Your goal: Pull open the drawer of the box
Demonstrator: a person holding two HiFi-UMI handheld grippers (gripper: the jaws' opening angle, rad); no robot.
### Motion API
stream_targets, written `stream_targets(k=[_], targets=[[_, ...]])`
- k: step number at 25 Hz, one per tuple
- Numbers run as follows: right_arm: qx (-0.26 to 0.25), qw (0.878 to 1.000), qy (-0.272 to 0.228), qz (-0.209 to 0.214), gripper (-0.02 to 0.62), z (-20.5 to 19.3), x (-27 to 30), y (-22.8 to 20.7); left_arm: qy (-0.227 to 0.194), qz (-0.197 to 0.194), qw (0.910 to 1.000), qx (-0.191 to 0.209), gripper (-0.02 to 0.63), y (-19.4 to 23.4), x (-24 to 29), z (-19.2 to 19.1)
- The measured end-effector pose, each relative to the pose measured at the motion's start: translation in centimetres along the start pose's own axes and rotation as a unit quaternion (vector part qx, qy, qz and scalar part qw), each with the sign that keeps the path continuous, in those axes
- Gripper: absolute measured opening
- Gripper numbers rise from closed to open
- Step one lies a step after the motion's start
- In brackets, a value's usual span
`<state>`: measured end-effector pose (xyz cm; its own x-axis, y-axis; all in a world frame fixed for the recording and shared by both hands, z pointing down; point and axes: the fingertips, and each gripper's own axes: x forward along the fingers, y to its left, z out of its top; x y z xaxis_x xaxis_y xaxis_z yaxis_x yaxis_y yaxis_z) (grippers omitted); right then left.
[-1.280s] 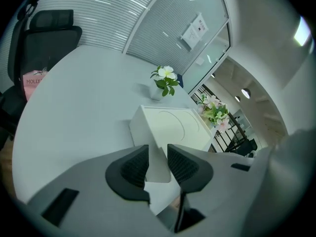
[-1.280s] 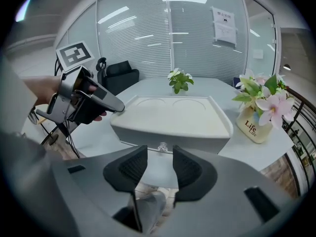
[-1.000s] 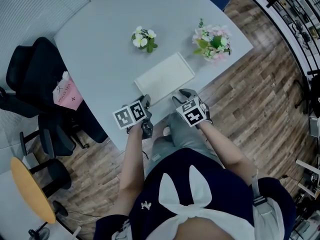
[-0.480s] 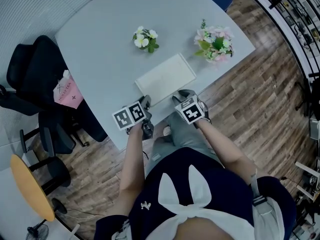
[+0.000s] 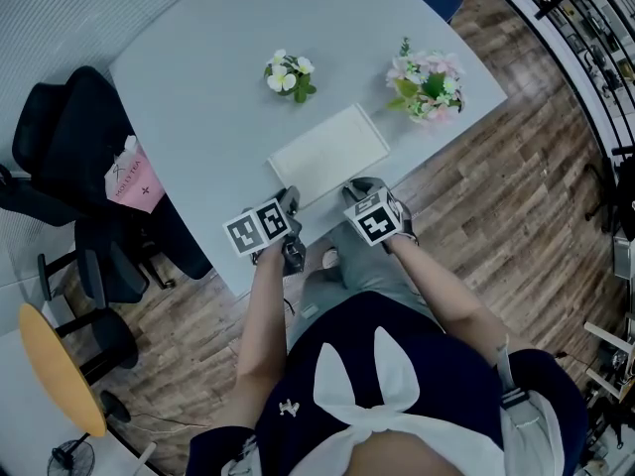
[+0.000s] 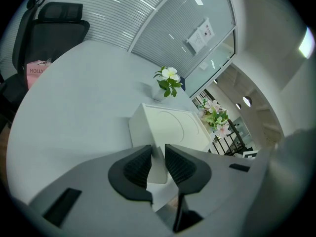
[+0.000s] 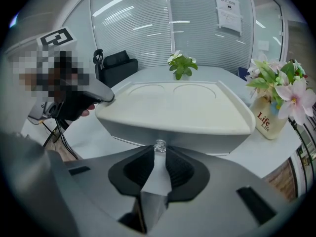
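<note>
1. The white box (image 5: 327, 154) lies at the near edge of the grey table (image 5: 189, 87), between my two grippers. Its drawer front (image 7: 207, 132) faces me and looks shut.
2. My left gripper (image 6: 158, 154) is clamped on the box's near left corner, and the white wall fills the gap between its pads.
3. My right gripper (image 7: 159, 153) has just been closing. Its tips now pinch the small clear knob (image 7: 159, 145) at the middle of the drawer front.
4. A pot of white flowers (image 5: 288, 74) stands on the far side of the box. A pink bouquet (image 5: 427, 79) stands far right, near the table's corner. Both are apart from the box.
5. A black office chair (image 5: 60, 137) sits left of the table with a pink bag (image 5: 132, 182) against it. At the near left a round wooden table (image 5: 55, 365) is cut off by the frame.
6. The bag reads "MOLLY TEA". The bouquet's vase (image 7: 266, 122) reads "Life" twice.
7. The sheets (image 7: 228, 6) on the glass wall are too small to read. From the head view my grippers hide the drawer front, and its seam is hard to trace in the right gripper view.
</note>
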<state>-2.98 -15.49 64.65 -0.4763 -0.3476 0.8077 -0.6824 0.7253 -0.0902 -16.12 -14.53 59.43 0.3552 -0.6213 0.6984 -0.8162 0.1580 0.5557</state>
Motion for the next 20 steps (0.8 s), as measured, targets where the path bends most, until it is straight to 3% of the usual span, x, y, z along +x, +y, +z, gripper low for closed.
stream_targets(k=[20], targets=[[0.002, 1.000, 0.004, -0.016, 0.075, 0.40, 0.06, -0.12, 0.003, -0.002, 1.0000, 0.003, 0.100, -0.03, 0.05, 0.01]])
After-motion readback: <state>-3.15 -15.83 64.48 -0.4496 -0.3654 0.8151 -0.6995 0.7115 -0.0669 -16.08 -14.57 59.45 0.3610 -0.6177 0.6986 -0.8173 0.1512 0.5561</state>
